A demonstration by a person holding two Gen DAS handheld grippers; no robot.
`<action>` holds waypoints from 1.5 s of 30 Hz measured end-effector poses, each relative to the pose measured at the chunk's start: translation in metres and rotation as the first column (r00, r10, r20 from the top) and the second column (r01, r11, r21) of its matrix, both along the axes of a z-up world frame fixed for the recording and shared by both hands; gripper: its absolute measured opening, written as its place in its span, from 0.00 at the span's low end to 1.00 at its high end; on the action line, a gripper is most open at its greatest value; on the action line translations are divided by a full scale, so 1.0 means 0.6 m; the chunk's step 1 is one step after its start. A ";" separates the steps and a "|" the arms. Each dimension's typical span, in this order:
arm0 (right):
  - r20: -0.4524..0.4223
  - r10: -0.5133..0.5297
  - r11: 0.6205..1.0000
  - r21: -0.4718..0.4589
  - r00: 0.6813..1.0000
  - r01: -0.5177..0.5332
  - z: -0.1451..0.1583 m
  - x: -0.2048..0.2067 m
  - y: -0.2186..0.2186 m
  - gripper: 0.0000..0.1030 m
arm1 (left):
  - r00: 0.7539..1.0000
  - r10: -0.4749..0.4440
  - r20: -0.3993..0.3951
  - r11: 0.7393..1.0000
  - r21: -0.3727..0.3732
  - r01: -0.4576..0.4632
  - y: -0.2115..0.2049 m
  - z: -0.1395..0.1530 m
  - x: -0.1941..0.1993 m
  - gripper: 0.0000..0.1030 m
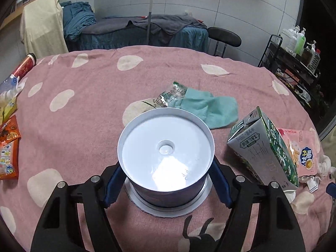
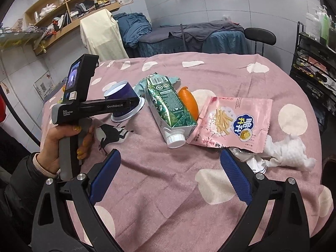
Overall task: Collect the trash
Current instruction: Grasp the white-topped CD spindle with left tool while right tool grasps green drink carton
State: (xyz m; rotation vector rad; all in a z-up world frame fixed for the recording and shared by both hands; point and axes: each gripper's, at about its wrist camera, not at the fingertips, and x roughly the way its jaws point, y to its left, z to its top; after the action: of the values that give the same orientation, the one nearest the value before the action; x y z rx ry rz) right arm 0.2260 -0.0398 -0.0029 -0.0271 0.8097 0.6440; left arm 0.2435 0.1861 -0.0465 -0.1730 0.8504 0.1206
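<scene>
An upside-down blue paper cup [image 1: 166,157] with a white base stands on the pink spotted cloth [image 1: 84,126]. My left gripper [image 1: 168,183] has its blue pads on both sides of the cup, touching or nearly touching it; the cup also shows in the right wrist view [image 2: 124,103] between the left gripper's fingers. A green milk carton [image 2: 170,109] lies on its side, with an orange [image 2: 189,103], a pink snack bag [image 2: 233,124] and crumpled white tissue [image 2: 287,151] to its right. My right gripper [image 2: 170,176] is open and empty, hovering in front of the carton.
A teal cloth [image 1: 208,107] and a foil wrapper [image 1: 170,94] lie behind the cup. Snack bags [image 1: 8,147] and a red bottle [image 1: 25,65] sit at the table's left edge. A black chair [image 1: 224,37], a bed and a black rack [image 1: 294,63] stand beyond.
</scene>
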 end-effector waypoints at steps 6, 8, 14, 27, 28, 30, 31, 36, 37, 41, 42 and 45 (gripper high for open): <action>0.007 0.077 0.996 -0.039 0.997 -0.076 0.005 0.035 0.042 0.92 | 0.998 0.014 0.069 1.000 0.002 -0.014 -0.001 0.032 -0.051 0.69; 0.002 0.111 0.993 -0.051 0.994 -0.111 0.003 0.055 0.060 0.92 | 0.995 0.017 0.097 1.000 -0.002 -0.017 -0.003 0.046 -0.071 0.69; -0.020 0.172 0.979 -0.110 0.985 -0.174 -0.021 0.121 0.108 0.81 | 0.990 0.011 0.141 1.000 -0.017 -0.009 -0.017 0.062 -0.145 0.70; -0.091 0.189 0.967 -0.156 0.978 -0.201 -0.064 0.171 0.165 0.58 | 0.990 -0.038 0.133 0.999 -0.029 0.042 -0.053 0.050 -0.209 0.70; -0.081 0.187 0.966 -0.165 0.979 -0.198 -0.062 0.168 0.167 0.53 | 0.990 -0.043 0.134 0.999 -0.027 0.047 -0.057 0.051 -0.210 0.70; -0.083 0.184 0.971 -0.141 0.979 -0.195 -0.055 0.161 0.160 0.48 | 0.989 -0.051 0.138 0.998 -0.023 0.054 -0.065 0.053 -0.214 0.70; -0.086 0.177 0.973 -0.136 0.981 -0.187 -0.053 0.160 0.156 0.48 | 0.989 -0.055 0.140 0.998 -0.021 0.059 -0.069 0.055 -0.216 0.70; -0.054 0.149 0.983 -0.103 0.987 -0.154 -0.027 0.124 0.127 0.48 | 0.986 -0.072 0.152 0.997 -0.018 0.076 -0.086 0.061 -0.226 0.70; -0.051 0.146 0.985 -0.090 0.988 -0.150 -0.023 0.118 0.120 0.48 | 0.985 -0.076 0.155 0.997 -0.021 0.081 -0.090 0.062 -0.228 0.70; -0.012 0.126 0.991 -0.039 0.992 -0.126 0.006 0.079 0.082 0.48 | 0.981 -0.099 0.169 0.995 -0.017 0.103 -0.109 0.072 -0.237 0.70; 0.000 0.121 0.992 -0.031 0.993 -0.121 0.013 0.070 0.073 0.48 | 0.979 -0.105 0.175 0.994 -0.016 0.109 -0.116 0.076 -0.239 0.70; 0.026 0.097 0.995 0.018 0.995 -0.097 0.035 0.044 0.035 0.48 | 0.974 -0.125 0.187 0.991 -0.021 0.131 -0.137 0.083 -0.245 0.70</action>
State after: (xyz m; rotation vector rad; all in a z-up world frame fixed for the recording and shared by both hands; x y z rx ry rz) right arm 0.2521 -0.0188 0.0180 -0.0574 0.7817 0.7420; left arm 0.0966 0.1041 0.0034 -0.1572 0.6754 -0.0307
